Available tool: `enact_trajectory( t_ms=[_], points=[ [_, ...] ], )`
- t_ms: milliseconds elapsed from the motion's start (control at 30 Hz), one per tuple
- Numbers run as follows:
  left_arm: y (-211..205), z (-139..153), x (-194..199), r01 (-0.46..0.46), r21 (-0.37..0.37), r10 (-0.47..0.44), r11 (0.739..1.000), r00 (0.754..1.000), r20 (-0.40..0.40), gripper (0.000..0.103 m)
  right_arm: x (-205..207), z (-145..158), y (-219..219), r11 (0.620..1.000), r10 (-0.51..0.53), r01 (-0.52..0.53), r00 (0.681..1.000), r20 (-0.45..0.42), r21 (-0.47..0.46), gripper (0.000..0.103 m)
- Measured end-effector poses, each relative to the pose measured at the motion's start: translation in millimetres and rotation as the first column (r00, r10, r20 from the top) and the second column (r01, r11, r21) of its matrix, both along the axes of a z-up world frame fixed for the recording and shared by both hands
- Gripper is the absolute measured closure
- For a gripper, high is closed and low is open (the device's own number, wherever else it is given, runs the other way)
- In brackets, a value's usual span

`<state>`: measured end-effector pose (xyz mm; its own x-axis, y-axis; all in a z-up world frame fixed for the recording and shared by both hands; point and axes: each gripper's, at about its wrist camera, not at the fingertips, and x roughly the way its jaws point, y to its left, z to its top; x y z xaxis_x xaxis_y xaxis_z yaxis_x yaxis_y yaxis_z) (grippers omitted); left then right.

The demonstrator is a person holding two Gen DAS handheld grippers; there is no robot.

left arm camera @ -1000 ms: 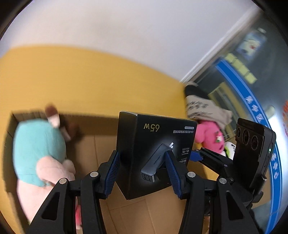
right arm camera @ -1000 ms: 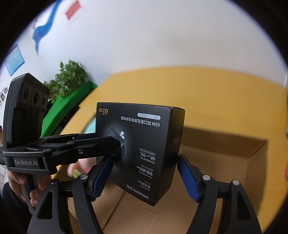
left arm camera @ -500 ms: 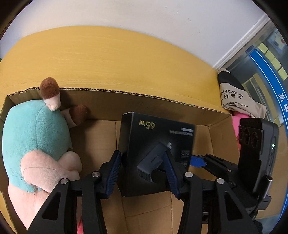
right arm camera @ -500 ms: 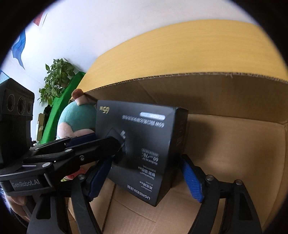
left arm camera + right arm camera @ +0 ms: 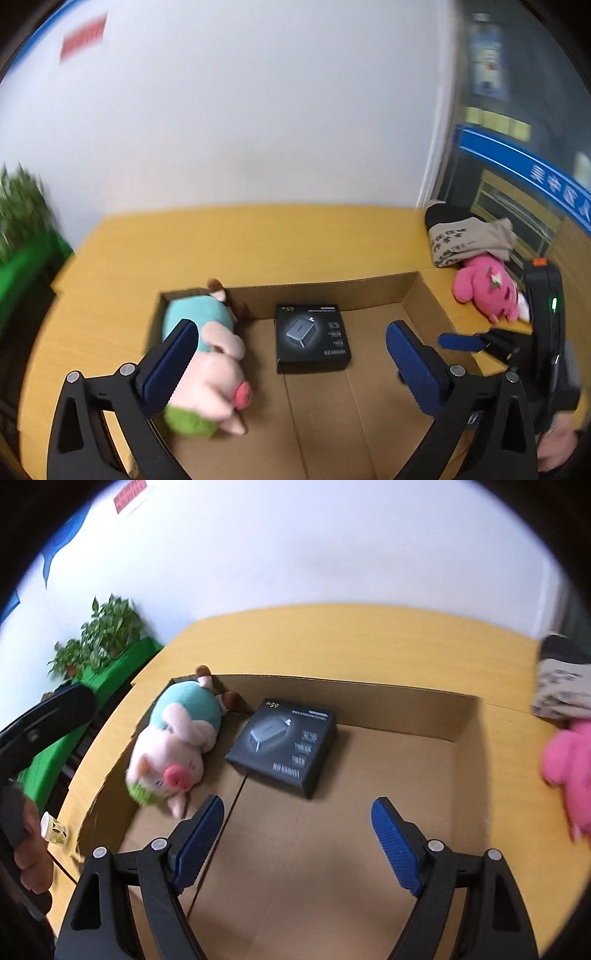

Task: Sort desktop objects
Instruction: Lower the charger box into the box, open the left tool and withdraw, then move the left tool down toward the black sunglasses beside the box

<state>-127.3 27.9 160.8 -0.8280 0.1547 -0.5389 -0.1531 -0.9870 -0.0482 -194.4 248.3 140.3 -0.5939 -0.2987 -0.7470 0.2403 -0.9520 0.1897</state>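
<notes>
- Grippers: two. The left gripper [image 5: 291, 363] has its blue fingers [image 5: 168, 367] spread wide and opening, with nothing pressed between them. The right gripper [image 5: 297, 843] has its fingers [image 5: 197, 840] apart and opening as well, likewise holding nothing.
- Containers: one open cardboard box [image 5: 406, 705], standing on the yellow desk [image 5: 351, 638].
- Contents of the cardboard box: two items.
- Item one: a black charger carton [image 5: 282, 746], lying flat on the box floor toward the far wall, printed face up. It is clear of both grippers and touches neither.
- Item two: a plush pig [image 5: 173, 746] with a teal body and a green cap, lying on its side along the left wall of the box, just beside the charger carton. In the left wrist view the left finger overlaps it; contact cannot be confirmed.
- Outside the box, on the desk at the right: one pink plush toy [image 5: 487, 291], and one beige printed cloth bundle [image 5: 469, 240] beyond it, the two touching.
- At the near left desk edge: one small paper cup [image 5: 53, 829].
- Off the desk at the left: potted green plants [image 5: 107, 627] on a green surface; their count cannot be determined.
- One hand [image 5: 31, 860] of the person is visible at the left edge of the right wrist view, on the handle of the left gripper.
</notes>
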Motion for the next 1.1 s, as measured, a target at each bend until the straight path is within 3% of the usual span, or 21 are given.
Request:
enact_trajectory(
  t_ms=[133, 167, 200, 233, 300, 367, 400, 433, 467, 500, 533, 600, 767, 1100],
  points=[
    [15, -14, 58, -0.009, -0.06, 0.006, 0.998, 0.999, -0.045, 0.0, 61, 16, 4, 0.998, -0.044, 0.047, 0.994, -0.103, 0.03, 0.023],
    [21, -20, 70, 0.006, -0.068, -0.009, 0.998, 0.999, -0.045, 0.002, 76, 19, 4, 0.997, -0.047, 0.054, 0.991, -0.127, 0.051, 0.034],
    [26, -24, 79, 0.031, -0.068, -0.034, 0.997, 0.999, -0.037, 0.025, 94, 23, 2, 0.993, -0.054, 0.069, 0.986, -0.16, 0.092, 0.052],
    [28, -28, 86, 0.065, -0.058, -0.066, 0.996, 0.998, -0.013, 0.096, 103, 25, -7, 0.988, -0.057, 0.081, 0.983, -0.175, 0.131, 0.101],
    [29, -35, 95, 0.101, 0.01, -0.101, 0.995, 0.994, 0.05, 0.1, 121, 28, -17, 0.986, -0.046, 0.074, 0.983, -0.179, 0.149, 0.096],
    [29, -35, 104, 0.08, 0.031, -0.081, 0.996, 0.996, 0.039, 0.1, 133, 32, -20, 0.99, -0.04, 0.064, 0.981, -0.189, 0.125, 0.092],
    [31, -34, 109, 0.065, 0.021, -0.066, 0.998, 0.998, 0.019, 0.094, 138, 34, -20, 0.991, -0.041, 0.064, 0.98, -0.196, 0.115, 0.084],
    [32, -33, 114, 0.051, 0.007, -0.051, 0.999, 0.999, 0.007, 0.064, 143, 36, -21, 0.991, -0.047, 0.07, 0.979, -0.198, 0.113, 0.05],
    [33, -33, 118, 0.028, -0.014, -0.028, 1.0, 1.0, 0.002, 0.045, 147, 37, -23, 0.99, -0.052, 0.077, 0.979, -0.199, 0.117, 0.011],
    [32, -31, 122, -0.029, -0.049, 0.029, 0.998, 1.0, -0.013, 0.021, 151, 39, -23, 0.989, -0.06, 0.087, 0.976, -0.209, 0.12, 0.006],
    [30, -29, 127, -0.079, -0.069, 0.077, 0.994, 0.996, -0.038, 0.008, 156, 41, -22, 0.988, -0.073, 0.102, 0.971, -0.229, 0.12, 0.006],
    [23, -25, 136, -0.091, -0.036, 0.088, 0.995, 0.993, -0.076, 0.0, 161, 43, -18, 0.989, -0.078, 0.106, 0.968, -0.238, 0.105, 0.006],
    [2, -26, 149, -0.104, 0.077, 0.11, 0.992, 0.991, -0.081, 0.0, 167, 45, -16, 0.988, -0.094, 0.117, 0.974, -0.206, 0.099, 0.006],
    [2, -36, 168, -0.111, 0.056, 0.116, 0.992, 0.989, -0.089, 0.0, 172, 40, -23, 0.981, -0.109, 0.139, 0.972, -0.207, 0.134, 0.006]
  ],
)
